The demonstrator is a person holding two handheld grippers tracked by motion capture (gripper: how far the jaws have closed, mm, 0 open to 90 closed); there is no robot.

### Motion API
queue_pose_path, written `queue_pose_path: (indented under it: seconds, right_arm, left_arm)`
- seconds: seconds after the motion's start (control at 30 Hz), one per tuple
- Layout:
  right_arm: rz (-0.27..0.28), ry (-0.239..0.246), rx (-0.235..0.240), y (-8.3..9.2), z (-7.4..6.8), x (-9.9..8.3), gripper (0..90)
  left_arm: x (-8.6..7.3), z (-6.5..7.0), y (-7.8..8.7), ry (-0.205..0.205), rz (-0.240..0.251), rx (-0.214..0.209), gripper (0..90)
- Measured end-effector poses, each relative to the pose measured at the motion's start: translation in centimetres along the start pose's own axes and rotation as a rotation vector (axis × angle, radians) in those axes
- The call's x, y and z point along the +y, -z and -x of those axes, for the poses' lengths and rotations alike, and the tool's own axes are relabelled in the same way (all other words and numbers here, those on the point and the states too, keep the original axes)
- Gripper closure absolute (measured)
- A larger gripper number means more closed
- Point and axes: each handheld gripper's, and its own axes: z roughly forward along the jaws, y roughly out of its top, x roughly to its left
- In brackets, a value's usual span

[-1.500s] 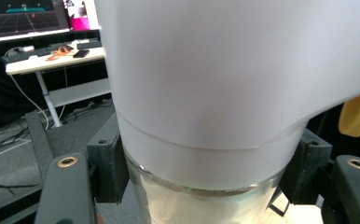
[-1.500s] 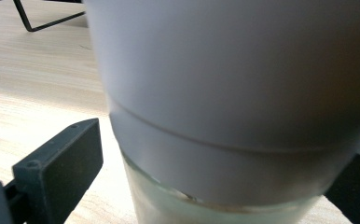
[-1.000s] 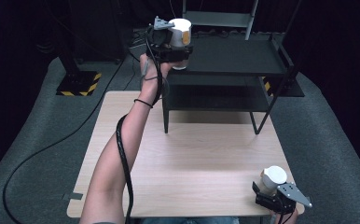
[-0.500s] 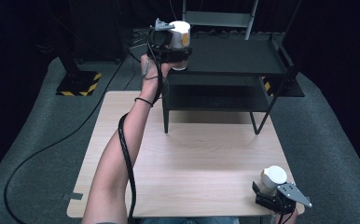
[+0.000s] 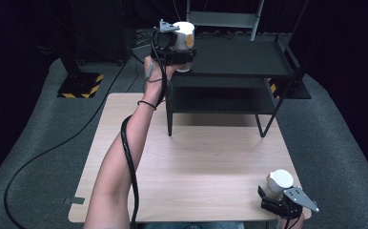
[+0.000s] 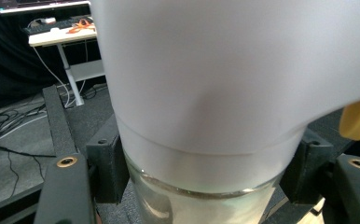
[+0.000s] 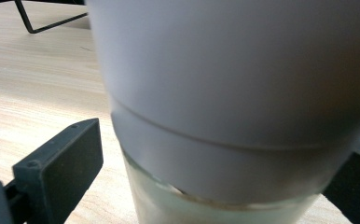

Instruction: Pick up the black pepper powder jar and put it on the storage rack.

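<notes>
The left tool (image 5: 181, 50) clamps a white-lidded jar (image 5: 184, 38) beside the shelf's (image 5: 241, 59) top tier.

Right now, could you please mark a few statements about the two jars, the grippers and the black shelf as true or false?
1. The left gripper is shut on a white-lidded jar at the shelf's upper tier. True.
2. The right gripper is raised to the shelf. False: it is low at the near right corner of the wooden table, around a second white-lidded jar.
3. The left jar carries a yellow patch on its side. True.
4. The shelf stands at the table's near edge. False: it stands at the far edge.
5. The second jar lies on its side. False: it is upright.
</notes>
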Motion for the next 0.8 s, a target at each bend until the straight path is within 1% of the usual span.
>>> queue_pose_path:
  seconds: [0.17, 0.23, 0.3, 0.37, 0.4, 0.47, 0.5, 0.53, 0.57, 0.6, 0.7, 0.73, 0.8]
  right_arm:
    - [-0.001, 0.002, 0.002, 0.0, 0.0, 0.0, 0.1]
    - [-0.002, 0.001, 0.0, 0.0, 0.0, 0.0, 0.2]
    - [-0.001, 0.0, -0.001, 0.0, 0.0, 0.0, 0.2]
    - [-0.003, 0.001, 0.0, 0.0, 0.0, 0.1, 0.2]
    - [-0.003, 0.0, 0.0, 0.0, 0.0, 0.1, 0.2]
    - [-0.004, 0.001, 0.002, 0.0, 0.0, 0.1, 0.2]
    - [-0.004, 0.001, 0.002, 0.0, 0.0, 0.1, 0.2]
    - [-0.003, 0.001, 0.003, 0.0, 0.0, 0.1, 0.1]
    - [-0.004, 0.001, 0.003, 0.0, 0.0, 0.1, 0.2]
    - [-0.006, 0.001, 0.004, 0.0, 0.0, 0.1, 0.2]
    - [-0.007, 0.002, 0.004, -0.1, 0.0, 0.1, 0.2]
    - [-0.007, 0.001, 0.004, -0.1, 0.0, 0.1, 0.2]
    - [-0.005, -0.001, 0.0, -0.1, 0.0, 0.1, 0.2]
  left_arm:
    - [0.3, 0.2, 0.0, -0.014, -0.012, 0.008, 30.1]
    - [0.7, 0.5, 0.1, -0.026, -0.024, 0.023, 29.3]
    - [1.0, 0.7, 0.1, -0.03, -0.035, 0.03, 27.1]
    - [1.4, 0.9, 0.2, -0.027, -0.053, 0.043, 23.0]
    - [1.6, 0.8, 0.2, -0.029, -0.067, 0.042, 21.3]
    - [2.3, 0.4, 0.5, -0.027, -0.106, 0.02, 13.7]
    - [2.7, 0.3, 0.6, -0.041, -0.129, 0.005, 9.2]
    - [2.8, 0.7, 1.0, -0.062, -0.134, 0.019, 4.6]
    - [3.0, 1.1, 1.4, -0.091, -0.145, 0.031, 3.1]
    - [3.3, 1.2, 1.7, -0.108, -0.159, 0.027, 0.7]
    - [3.8, 1.8, 2.8, -0.16, -0.204, 0.034, 0.0]
    - [3.9, 1.9, 3.2, -0.169, -0.218, 0.035, 0.0]
    - [3.9, 1.9, 3.8, -0.19, -0.245, 0.02, 0.0]
